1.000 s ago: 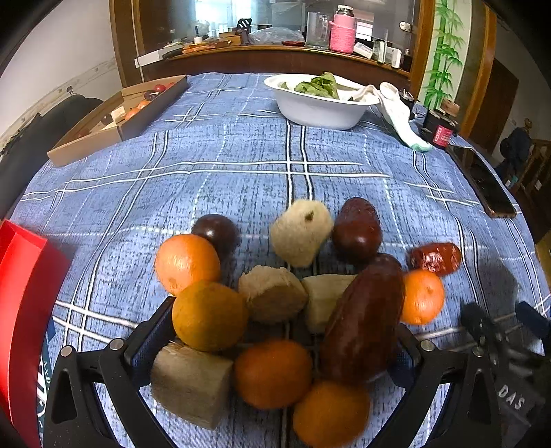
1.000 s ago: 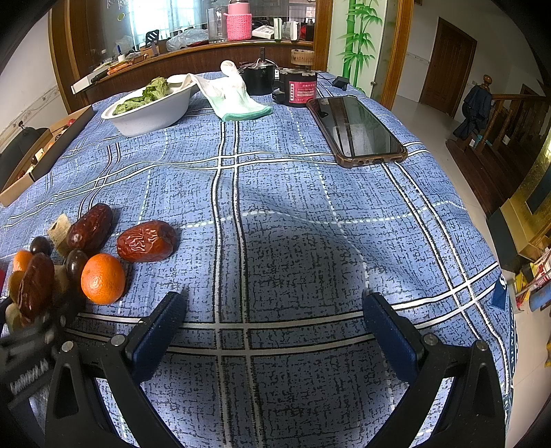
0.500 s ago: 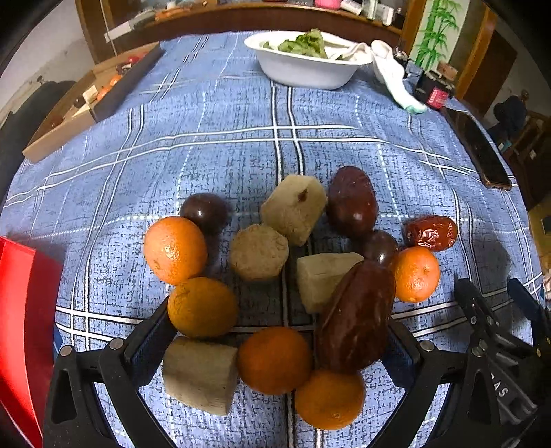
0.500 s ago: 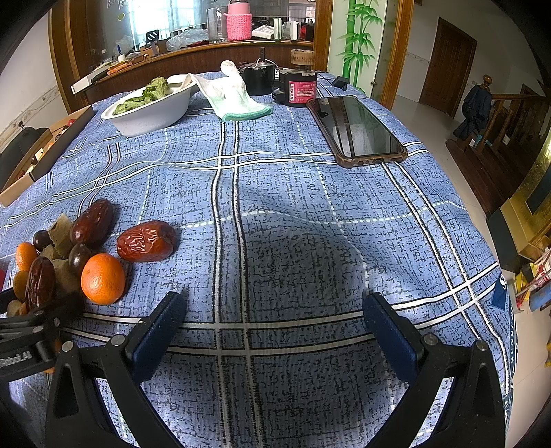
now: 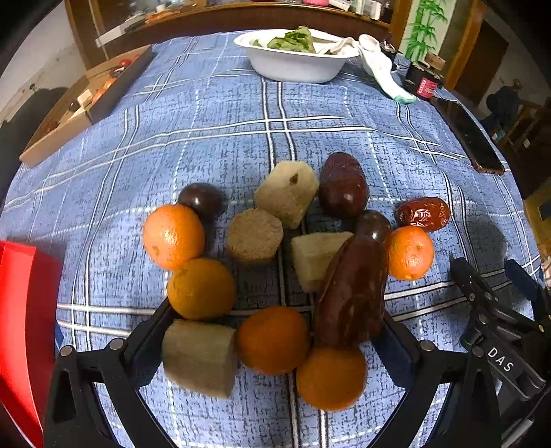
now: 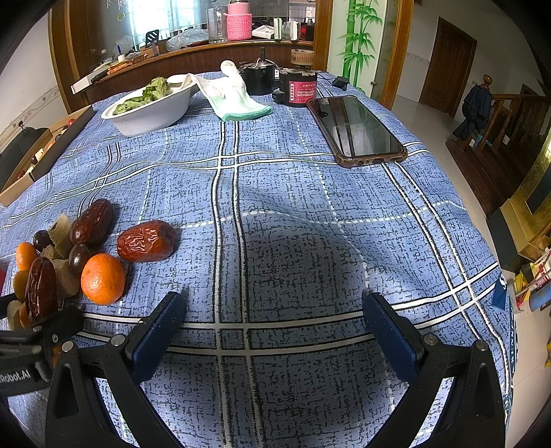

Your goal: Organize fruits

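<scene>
left tool (image 5: 275,331) risen, red box (image 5: 24,331) beside

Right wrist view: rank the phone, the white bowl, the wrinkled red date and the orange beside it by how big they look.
1. White bowl and phone: alike in apparent size, and both lie far back, so I won't rank them.
2. Wrinkled red date.
3. Orange: slightly smaller than the date, though nearer the camera.

Daylight pours from the window (image 6: 165,20) far ahead of the fingers; a soft shadow (image 6: 303,275) sits just beyond them. Fisheye bends edges, corners black; nearest oranges (image 5: 330,377) blurred.
</scene>
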### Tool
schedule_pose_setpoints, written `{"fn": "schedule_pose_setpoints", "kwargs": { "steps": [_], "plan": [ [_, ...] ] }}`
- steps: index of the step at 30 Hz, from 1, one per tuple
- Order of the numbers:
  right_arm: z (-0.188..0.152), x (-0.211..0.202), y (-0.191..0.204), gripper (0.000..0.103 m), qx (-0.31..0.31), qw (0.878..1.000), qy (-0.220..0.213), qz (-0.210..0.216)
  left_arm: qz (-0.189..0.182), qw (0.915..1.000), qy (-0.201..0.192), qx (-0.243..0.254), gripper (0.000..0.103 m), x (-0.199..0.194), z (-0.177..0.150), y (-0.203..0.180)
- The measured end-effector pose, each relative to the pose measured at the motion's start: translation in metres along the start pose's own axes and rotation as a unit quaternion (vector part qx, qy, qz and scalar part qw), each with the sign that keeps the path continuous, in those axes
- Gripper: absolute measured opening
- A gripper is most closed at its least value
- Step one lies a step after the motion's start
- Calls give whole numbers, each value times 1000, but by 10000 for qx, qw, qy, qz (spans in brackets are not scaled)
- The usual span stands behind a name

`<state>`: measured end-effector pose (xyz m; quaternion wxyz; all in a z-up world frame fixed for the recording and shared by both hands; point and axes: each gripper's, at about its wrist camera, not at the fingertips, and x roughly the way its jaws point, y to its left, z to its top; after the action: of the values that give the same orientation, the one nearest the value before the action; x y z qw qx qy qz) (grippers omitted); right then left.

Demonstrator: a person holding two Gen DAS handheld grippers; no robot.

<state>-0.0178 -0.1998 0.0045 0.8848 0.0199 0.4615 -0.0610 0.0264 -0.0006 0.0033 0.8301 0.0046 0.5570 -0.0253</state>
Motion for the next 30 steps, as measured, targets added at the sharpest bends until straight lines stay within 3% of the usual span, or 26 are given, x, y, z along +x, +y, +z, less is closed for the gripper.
{"fn": "schedule_pose_setpoints", "kwargs": {
  "steps": [7,12,15,23,30],
  "plan": [
    [0,0,0,103,0,10000,0,0,84,9997,190,-117,102,1,4,2],
    [0,0,0,103,0,10000,0,0,204,9994,33,-266,103,2,0,3],
    [0,0,0,103,0,10000,0,1,205,9985,286,-409,103,2,2,9],
    [0,0,0,103,0,10000,0,1,116,9996,18,-266,103,-4,-15,16],
    [0,0,0,103,0,10000,0,0,197,9983,-7,-542,102,-2,-11,20]
  ]
}}
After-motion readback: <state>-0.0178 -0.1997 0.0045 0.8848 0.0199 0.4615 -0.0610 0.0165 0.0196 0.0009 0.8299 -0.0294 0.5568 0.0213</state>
